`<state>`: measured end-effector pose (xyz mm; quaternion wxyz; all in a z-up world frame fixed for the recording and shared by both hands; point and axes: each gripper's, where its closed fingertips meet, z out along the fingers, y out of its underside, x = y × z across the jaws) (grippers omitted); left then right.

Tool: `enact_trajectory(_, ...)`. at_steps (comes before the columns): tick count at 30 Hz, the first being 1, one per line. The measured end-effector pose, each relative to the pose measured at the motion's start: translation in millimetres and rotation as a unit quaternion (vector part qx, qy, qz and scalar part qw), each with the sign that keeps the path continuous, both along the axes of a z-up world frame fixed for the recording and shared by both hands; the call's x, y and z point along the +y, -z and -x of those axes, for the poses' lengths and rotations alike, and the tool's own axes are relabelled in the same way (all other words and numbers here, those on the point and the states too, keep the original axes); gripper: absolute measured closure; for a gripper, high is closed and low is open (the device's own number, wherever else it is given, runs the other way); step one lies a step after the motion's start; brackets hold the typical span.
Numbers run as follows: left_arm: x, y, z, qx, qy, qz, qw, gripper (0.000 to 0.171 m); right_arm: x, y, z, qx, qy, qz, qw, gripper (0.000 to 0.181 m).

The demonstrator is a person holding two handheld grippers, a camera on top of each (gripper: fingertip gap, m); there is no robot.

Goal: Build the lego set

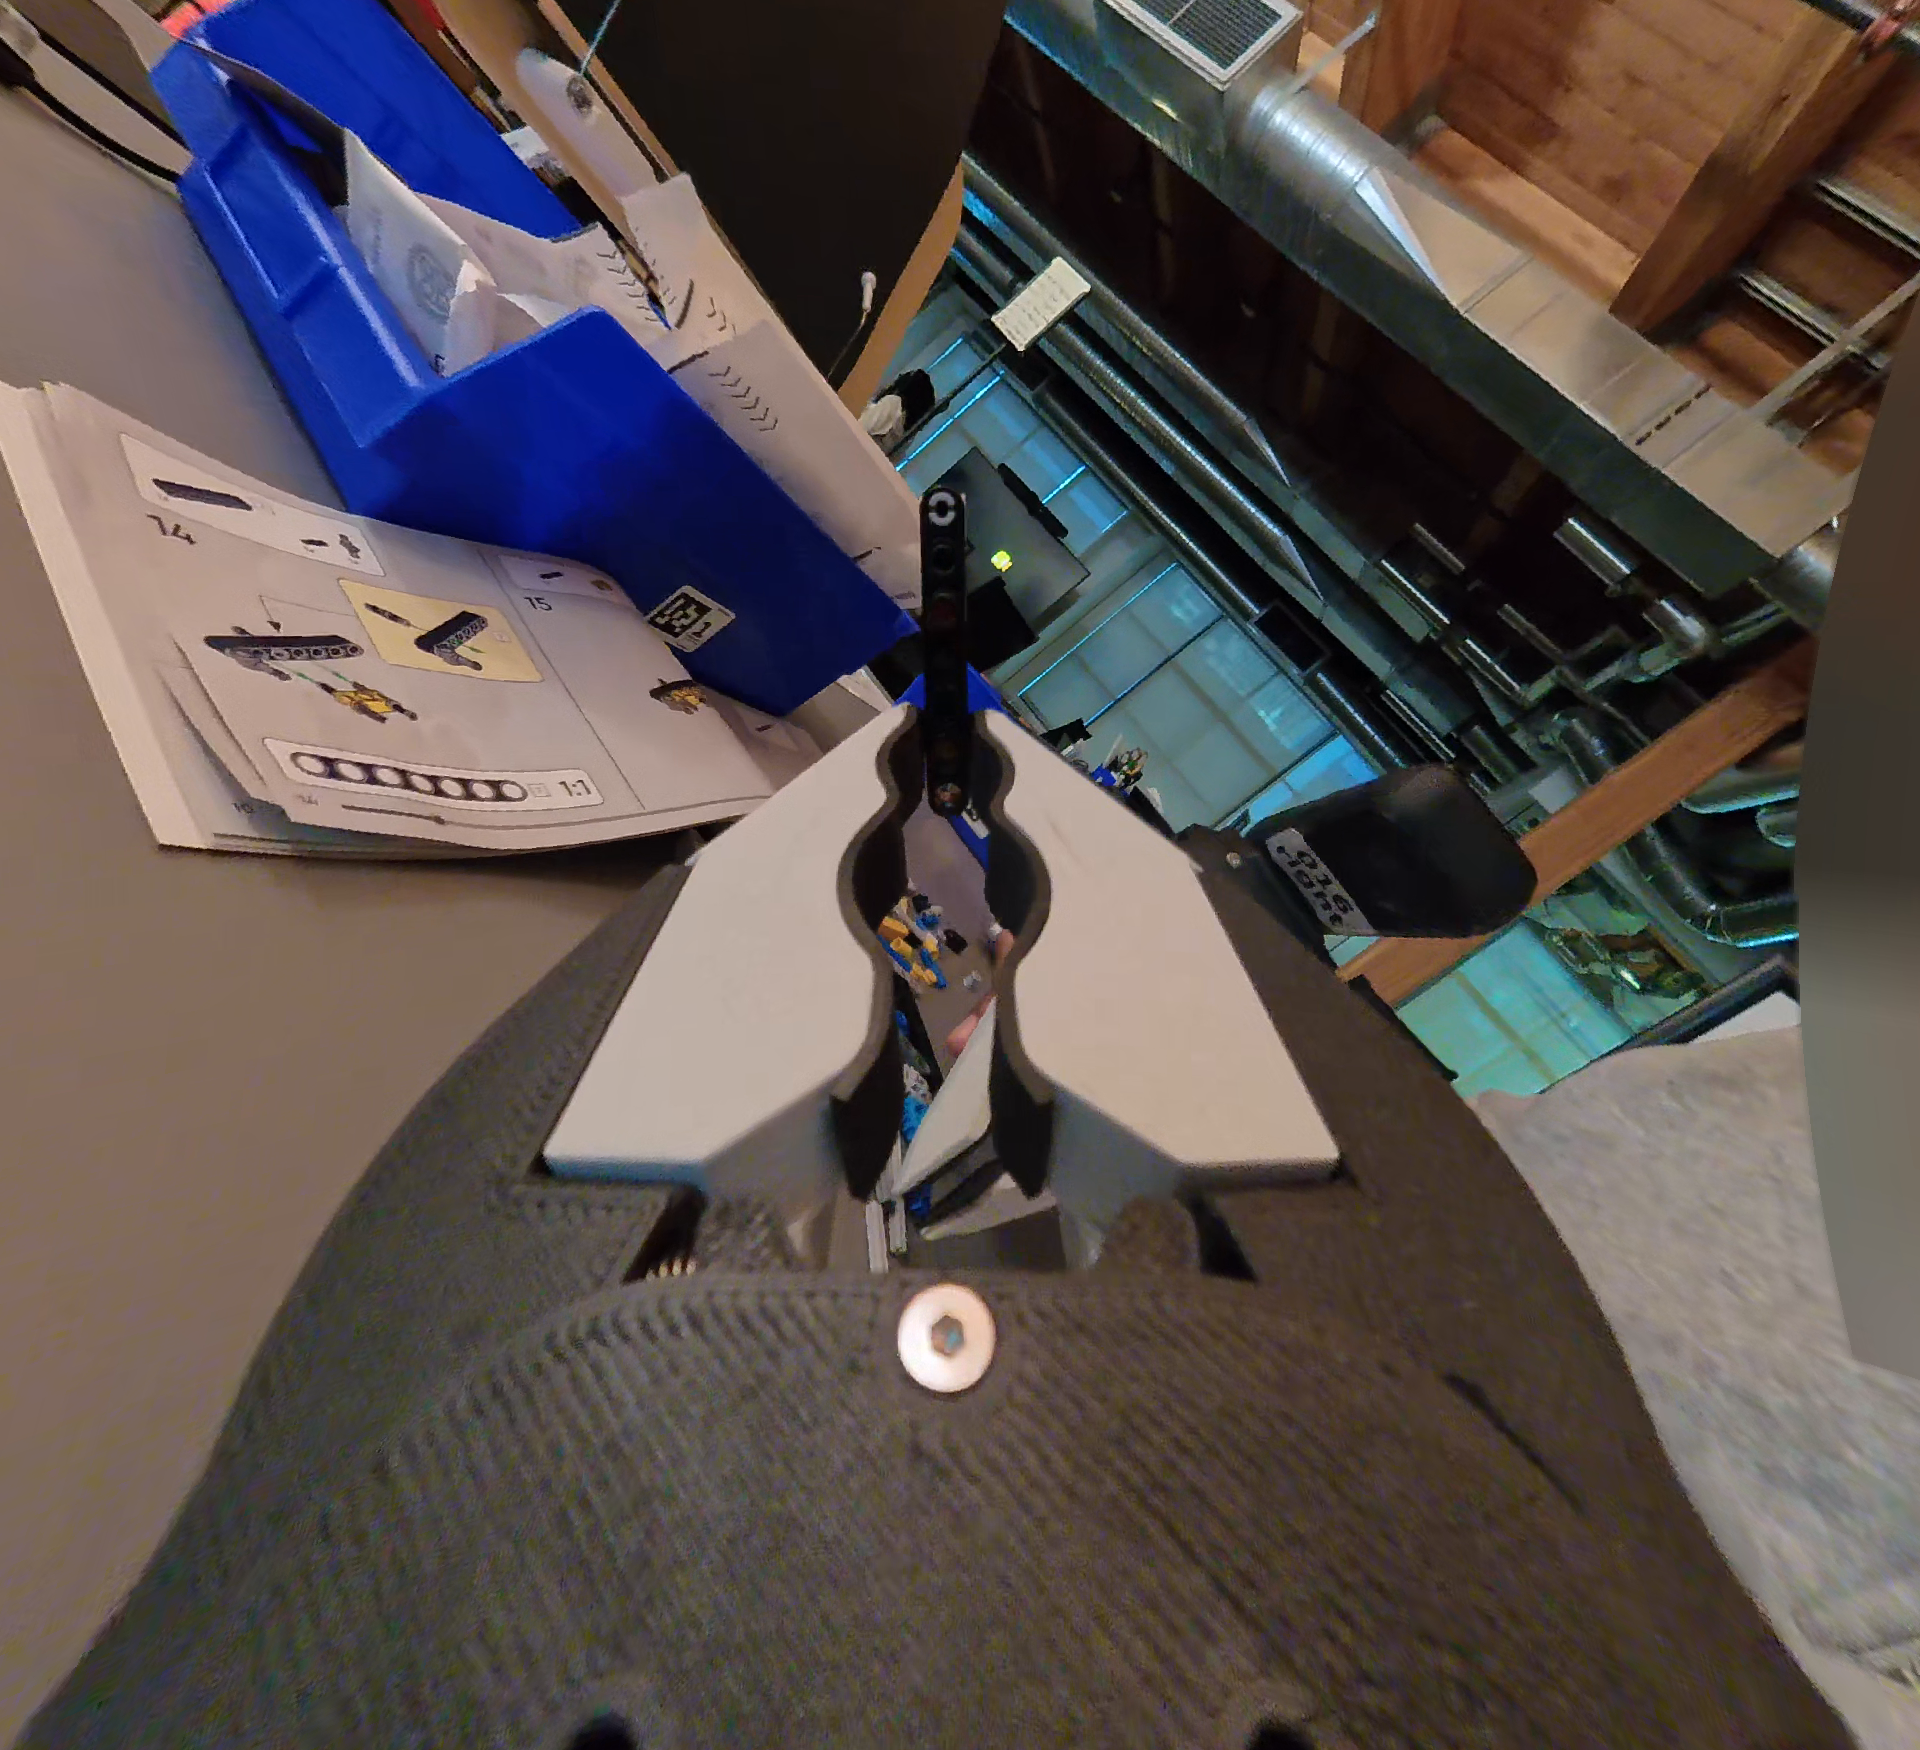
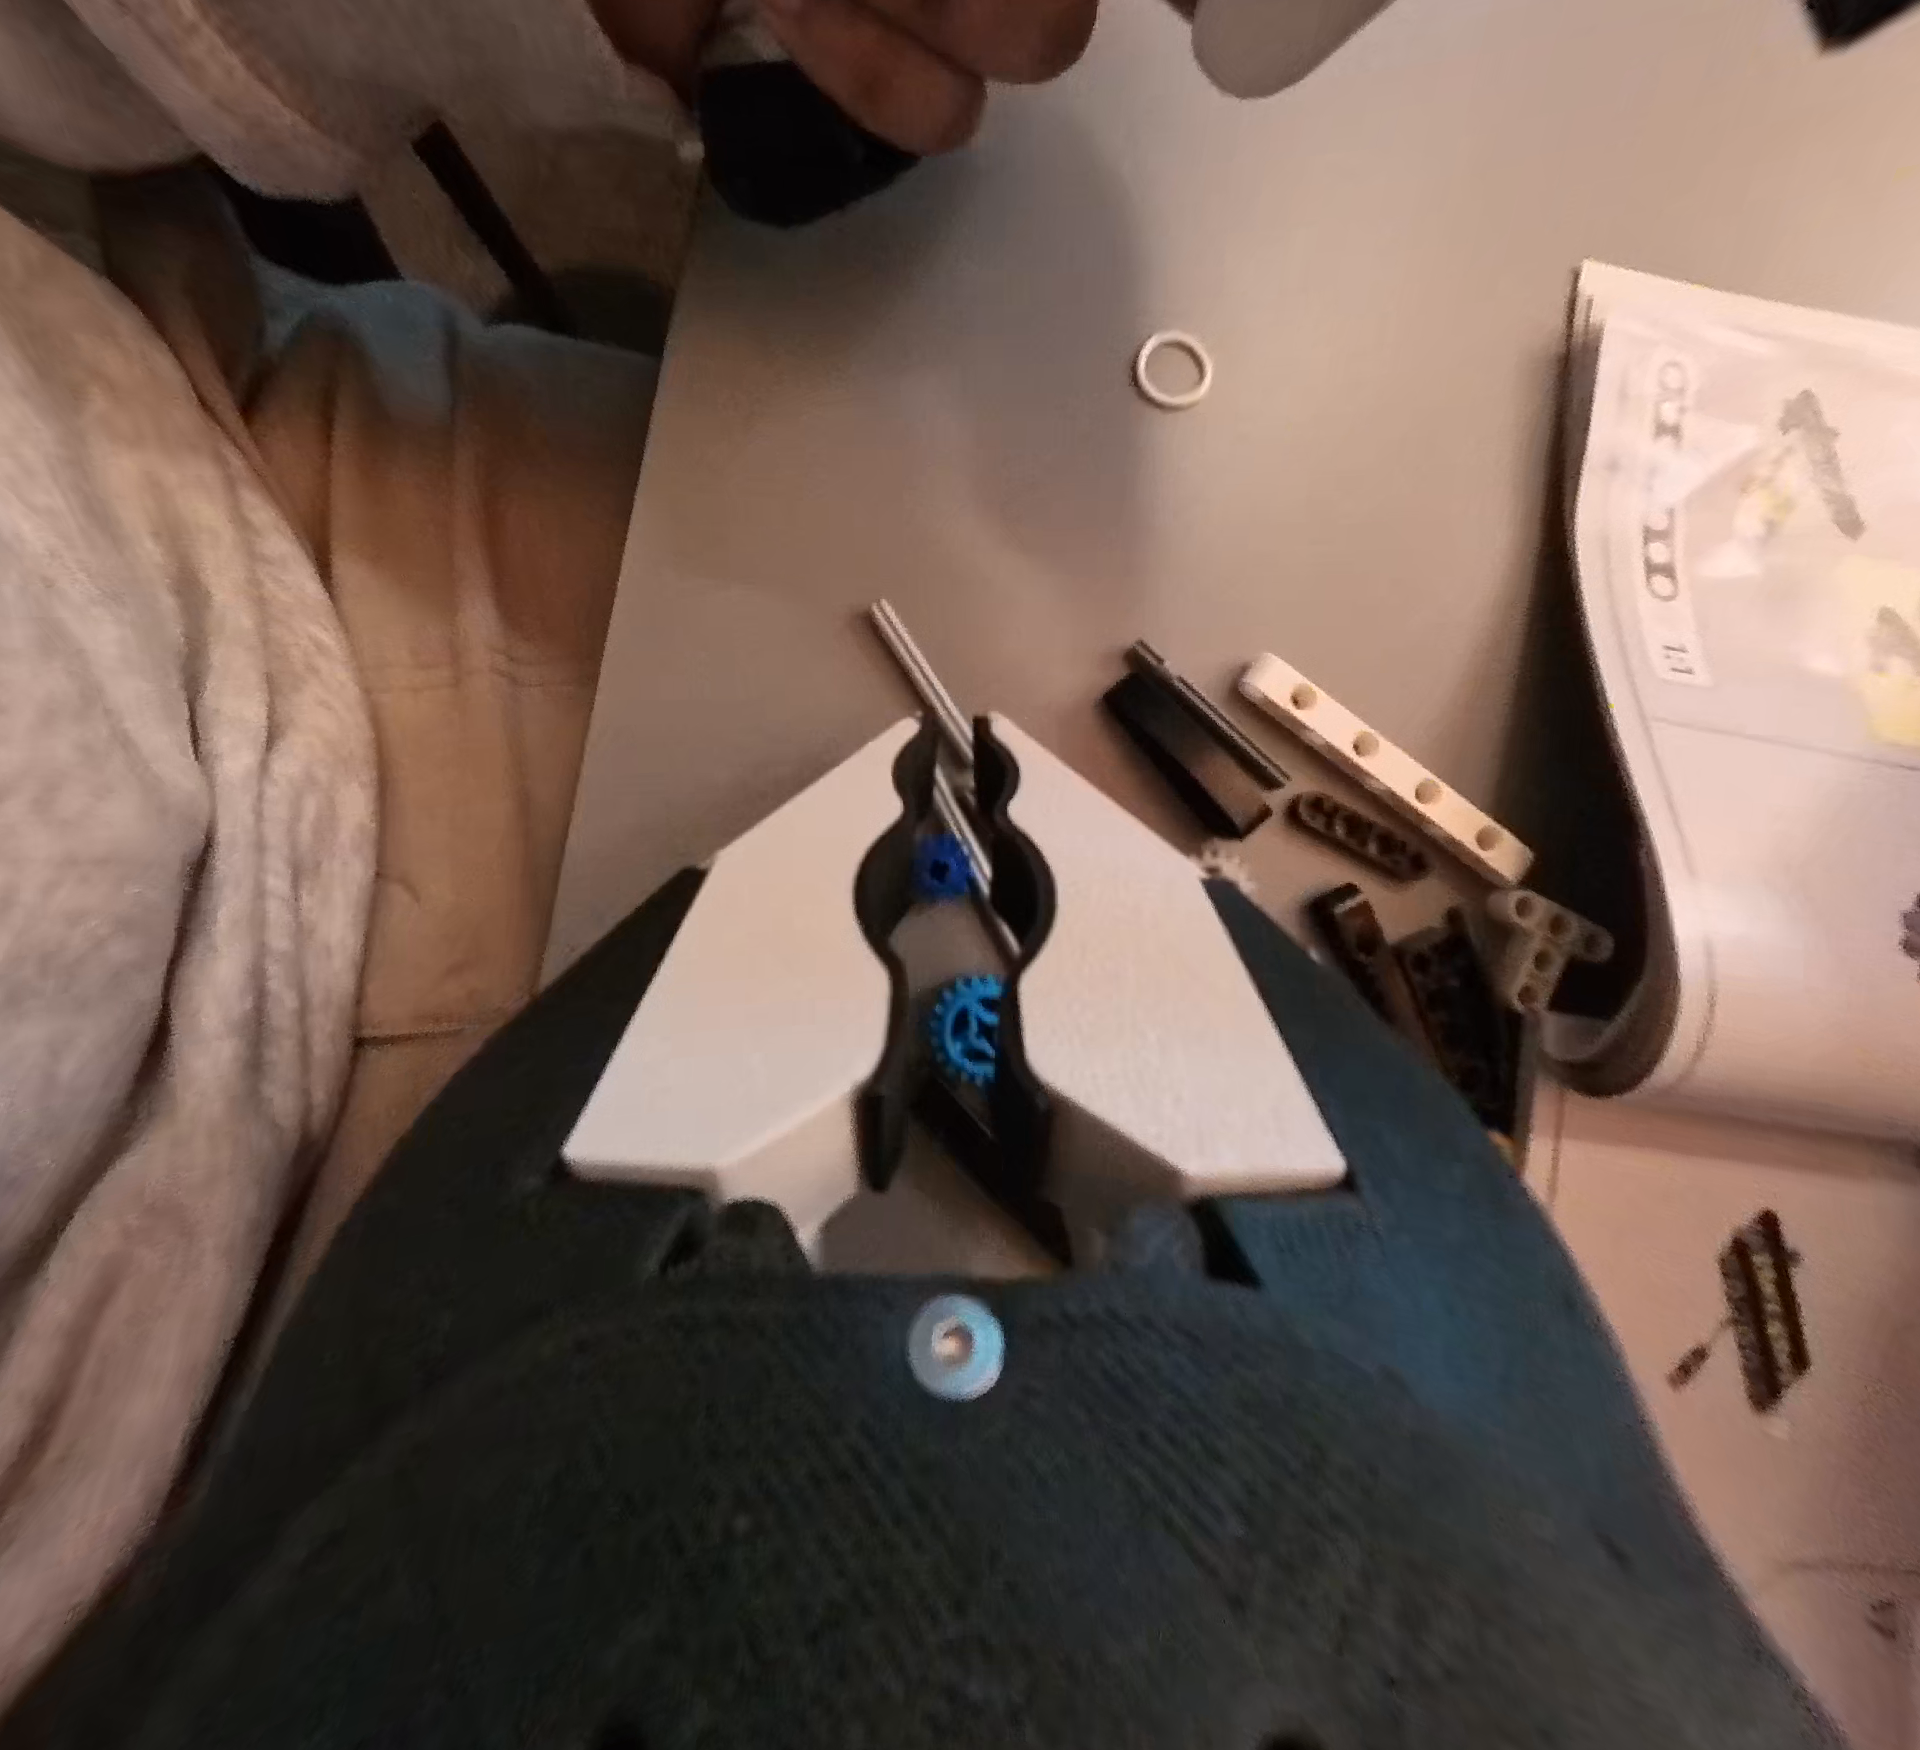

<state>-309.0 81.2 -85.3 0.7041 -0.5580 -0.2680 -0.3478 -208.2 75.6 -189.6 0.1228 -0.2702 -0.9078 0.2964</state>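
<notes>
My left claw (image 1: 948,744) pinches a thin black liftarm beam (image 1: 943,620) by its lower end; the beam stands upright past the fingertips, a flat strip with a row of round holes. The fingers (image 1: 748,952) are smooth pale grey wedges with scalloped black inner edges, seated in a coarse, ribbed dark printed body. To the left, an open instruction booklet (image 1: 343,661) lies flat on the matte grey desk (image 1: 208,1025), with a glossy blue plastic bin (image 1: 540,443) holding paper bags behind it.

My right claw (image 2: 951,755) is nearly closed over a thin grey metal-look axle (image 2: 920,672) lying on the desk; I cannot tell whether it grips it. Seen through the gap are a small blue gear (image 2: 940,869) and a larger blue toothed gear (image 2: 971,1025). Just right lie a cream holed beam (image 2: 1382,765), black pieces (image 2: 1195,744) and, farther up, a white ring (image 2: 1174,368). This view is blurred.
</notes>
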Motion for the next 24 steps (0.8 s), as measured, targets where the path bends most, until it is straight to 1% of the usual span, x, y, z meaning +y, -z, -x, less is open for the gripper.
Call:
enact_trajectory(3,-1,0,1,-0.004,0.000,-0.002,1.000,0.165,20,-7,-7,0.002,0.019,-0.015,1.000,0.181)
enact_trajectory(5,0,1,1,-0.007,0.002,-0.003,1.000,0.165,36,-11,-11,-0.001,0.037,-0.021,0.999,0.181)
enact_trajectory(8,1,1,-1,-0.014,0.007,-0.004,1.000,0.165,49,-8,-14,-0.012,0.049,-0.042,0.998,0.181)
enact_trajectory(12,1,1,-2,-0.013,0.008,-0.002,1.000,0.165,37,-1,-13,-0.008,0.027,-0.059,0.998,0.181)
enact_trajectory(15,0,1,0,-0.009,0.003,-0.002,1.000,0.165,38,8,-10,-0.009,0.018,-0.087,0.996,0.180)
enact_trajectory(19,0,1,0,-0.011,0.003,-0.002,1.000,0.165,36,10,-11,-0.019,0.013,-0.087,0.996,0.177)
enact_trajectory(21,0,1,0,-0.011,0.004,-0.002,1.000,0.165,36,8,-11,-0.015,0.014,-0.085,0.996,0.177)
enact_trajectory(24,0,1,0,-0.014,0.005,-0.003,1.000,0.165,36,-3,-8,-0.002,0.025,-0.061,0.998,0.178)
